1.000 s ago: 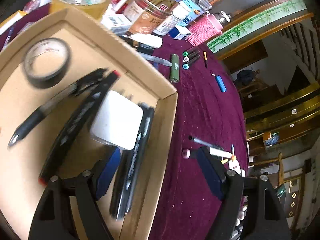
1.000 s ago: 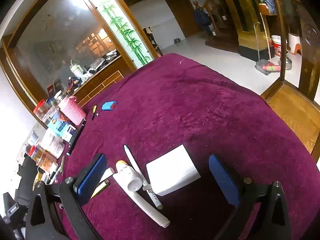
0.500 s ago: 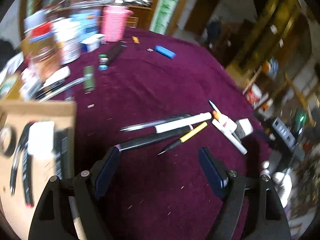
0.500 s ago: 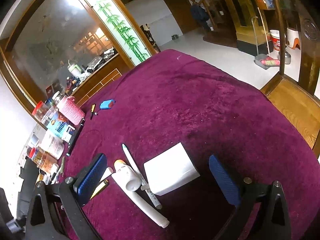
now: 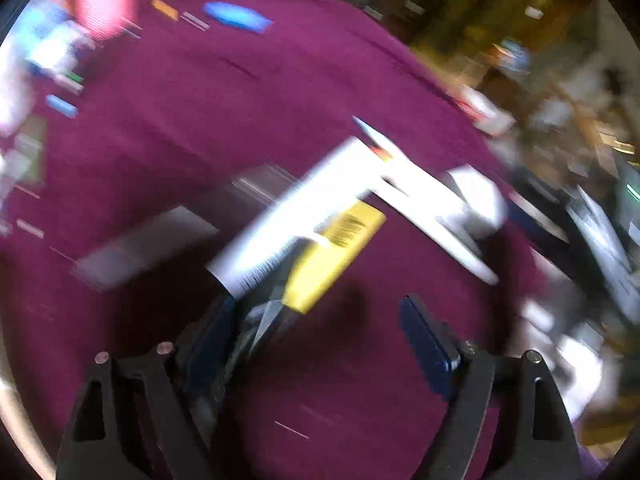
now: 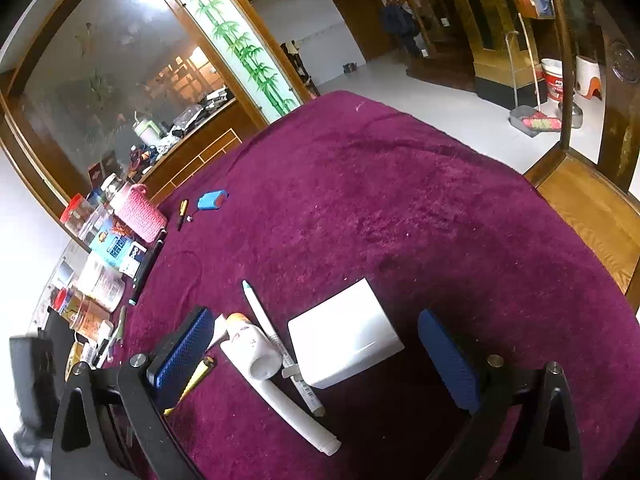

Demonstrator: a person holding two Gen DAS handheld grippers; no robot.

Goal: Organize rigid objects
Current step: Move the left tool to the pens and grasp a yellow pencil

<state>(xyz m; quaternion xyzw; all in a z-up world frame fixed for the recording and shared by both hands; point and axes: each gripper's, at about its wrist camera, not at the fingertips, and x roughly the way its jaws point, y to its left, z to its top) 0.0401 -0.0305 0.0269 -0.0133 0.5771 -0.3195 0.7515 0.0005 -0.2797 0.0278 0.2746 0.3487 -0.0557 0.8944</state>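
Right under my left gripper (image 5: 316,320) the picture is smeared with motion, but I can see the jaws standing apart with nothing pressed between them; they have just been opening a little further. Between and just ahead of them lie a yellow pen-shaped thing (image 5: 332,256) and a long white marker (image 5: 296,216), both on the purple tablecloth (image 5: 200,120). Beyond those sits a white block (image 5: 476,200), too blurred to name better, and far up the cloth a blue lighter-shaped item (image 5: 236,16).

Over on my right gripper (image 6: 316,356) the view is sharp. Jaws released, wide apart, gripping nothing. Between them on the table rests a white rectangular box (image 6: 344,332), lying flat and touching neither pad. Just left of it I have a thin white pen (image 6: 264,320) with a pale blue tip, and a white tube with an orange end (image 6: 248,340) lying across a long white stick (image 6: 296,412). A yellow pen (image 6: 200,376) peeks out beside the left pad.

Farther up the cloth: a blue lighter-like object (image 6: 212,200) and a small black-and-yellow pen (image 6: 182,212). Along the far left edge stand a pink knitted holder (image 6: 140,212), jars (image 6: 76,212) and boxes.
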